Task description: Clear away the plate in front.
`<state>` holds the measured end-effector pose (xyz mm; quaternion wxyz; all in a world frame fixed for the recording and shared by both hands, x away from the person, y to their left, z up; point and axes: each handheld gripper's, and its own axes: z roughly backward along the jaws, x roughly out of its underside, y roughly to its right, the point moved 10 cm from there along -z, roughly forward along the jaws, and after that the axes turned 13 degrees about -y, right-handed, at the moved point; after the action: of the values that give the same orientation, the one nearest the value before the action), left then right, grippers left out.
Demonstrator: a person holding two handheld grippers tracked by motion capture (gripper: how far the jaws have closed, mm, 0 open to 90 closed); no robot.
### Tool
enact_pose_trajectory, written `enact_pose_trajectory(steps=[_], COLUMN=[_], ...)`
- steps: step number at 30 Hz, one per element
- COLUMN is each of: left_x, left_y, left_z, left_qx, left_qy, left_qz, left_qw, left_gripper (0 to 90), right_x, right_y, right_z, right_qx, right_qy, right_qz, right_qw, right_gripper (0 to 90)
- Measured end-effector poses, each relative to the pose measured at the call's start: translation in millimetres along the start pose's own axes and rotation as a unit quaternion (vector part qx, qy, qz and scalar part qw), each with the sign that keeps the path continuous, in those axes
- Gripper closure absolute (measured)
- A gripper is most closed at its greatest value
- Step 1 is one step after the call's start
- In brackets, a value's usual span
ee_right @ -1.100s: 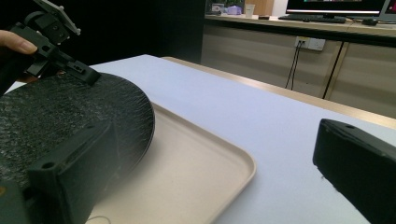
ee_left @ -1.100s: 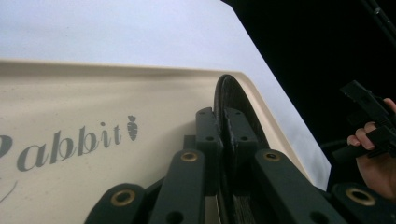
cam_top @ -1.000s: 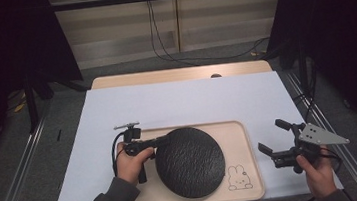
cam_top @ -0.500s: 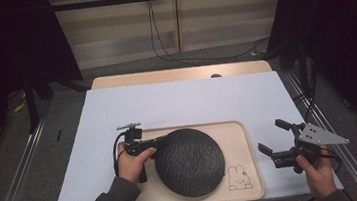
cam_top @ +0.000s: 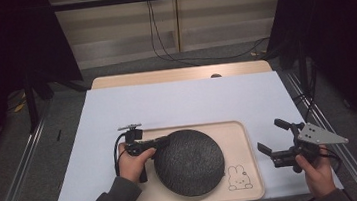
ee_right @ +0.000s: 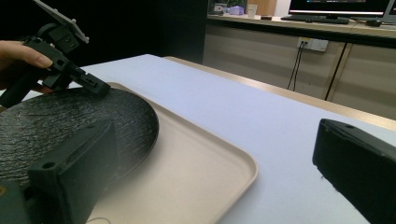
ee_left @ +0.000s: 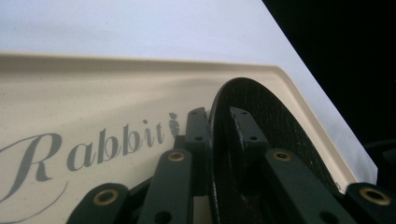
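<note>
The left gripper is pinching the black plate's rim; the right gripper is waiting wide open. Lift slowly, keeping the plate level.

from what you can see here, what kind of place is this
Probably a lab or office set up for recording: a table under a white sheet inside a metal frame, dark curtains at the sides, and a counter with a monitor behind.
</note>
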<state>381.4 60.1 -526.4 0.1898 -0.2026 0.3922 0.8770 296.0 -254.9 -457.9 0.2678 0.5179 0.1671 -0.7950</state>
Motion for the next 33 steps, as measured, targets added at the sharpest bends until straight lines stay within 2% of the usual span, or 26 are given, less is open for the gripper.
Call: enact_pose_trajectory(steps=[3,4,7,8,10,11,13,15,17,18,19,21,23,25,28,33], left_x=[0.7,2.3,5.2,5.7,8.0,10.6,11.0,7.4,3.1,0.7,-1.4,-4.6,-6.9,-7.7,-7.2,-12.3], left_y=[-0.6,-1.9,-3.7,-4.3,-6.7,-8.7,-11.0,-8.6,-5.9,-2.1,2.0,8.9,12.6,12.3,11.0,10.9], left_z=[-0.7,0.1,0.2,0.0,-0.2,0.2,0.6,3.5,7.8,10.7,14.3,19.3,23.5,27.3,32.3,45.8], left_qx=[-0.007,-0.010,-0.020,-0.020,-0.026,-0.034,-0.048,-0.037,-0.037,-0.025,-0.018,-0.016,-0.014,-0.029,-0.041,-0.048], left_qy=[0.007,0.002,0.000,0.002,-0.003,-0.012,-0.009,0.007,0.018,0.027,0.029,0.035,0.044,0.046,0.045,0.066], left_qz=[0.006,-0.002,-0.008,-0.002,-0.003,-0.006,-0.017,-0.008,-0.019,-0.020,-0.034,-0.046,-0.056,-0.072,-0.084,-0.106], left_qw=[0.9999,0.9999,0.9998,0.9998,0.9997,0.9993,0.9987,0.9993,0.9990,0.9991,0.9989,0.9982,0.9974,0.9959,0.9946,0.9910], left_gripper=[77.9,77.6,76.9,76.6,76.0,75.7,75.2,71.6,68.9,67.2,66.4,63.5,56.1,51.0,43.4,30.4], right_x=[-0.5,-0.8,-2.0,-1.7,-2.0,-2.2,-2.1,-2.2,-1.9,-1.3,-1.5,-0.1,1.1,1.9,2.1,3.0], right_y=[-0.5,-0.9,-1.1,-1.3,-1.5,-1.2,-0.9,-1.0,-1.2,-1.3,-1.4,-1.5,-0.7,-1.4,-0.9,0.5], right_z=[-1.5,-2.6,-4.6,-5.4,-6.8,-7.3,-7.7,-8.1,-8.0,-8.1,-8.3,-8.5,-9.1,-9.3,-9.5,-10.2], right_qx=[-0.003,-0.004,-0.006,-0.006,-0.008,-0.007,-0.007,-0.006,-0.006,-0.007,-0.008,-0.005,-0.002,-0.004,-0.002,0.004], right_qy=[0.000,0.001,0.001,-0.001,-0.001,-0.001,-0.002,-0.002,-0.003,-0.005,-0.004,-0.010,-0.013,-0.016,-0.017,-0.020], right_qz=[-0.003,-0.003,-0.001,-0.001,0.002,0.003,0.004,0.004,0.004,0.006,0.006,0.006,0.014,0.018,0.020,0.022], right_qw=[1.0000,1.0000,1.0000,1.0000,1.0000,1.0000,1.0000,1.0000,1.0000,0.9999,0.9999,0.9999,0.9998,0.9997,0.9997,0.9995], right_gripper=[0.4,0.4,0.4,0.4,0.5,0.5,0.5,0.5,0.5,0.5,0.5,0.5,0.5,0.5,0.5,0.5])
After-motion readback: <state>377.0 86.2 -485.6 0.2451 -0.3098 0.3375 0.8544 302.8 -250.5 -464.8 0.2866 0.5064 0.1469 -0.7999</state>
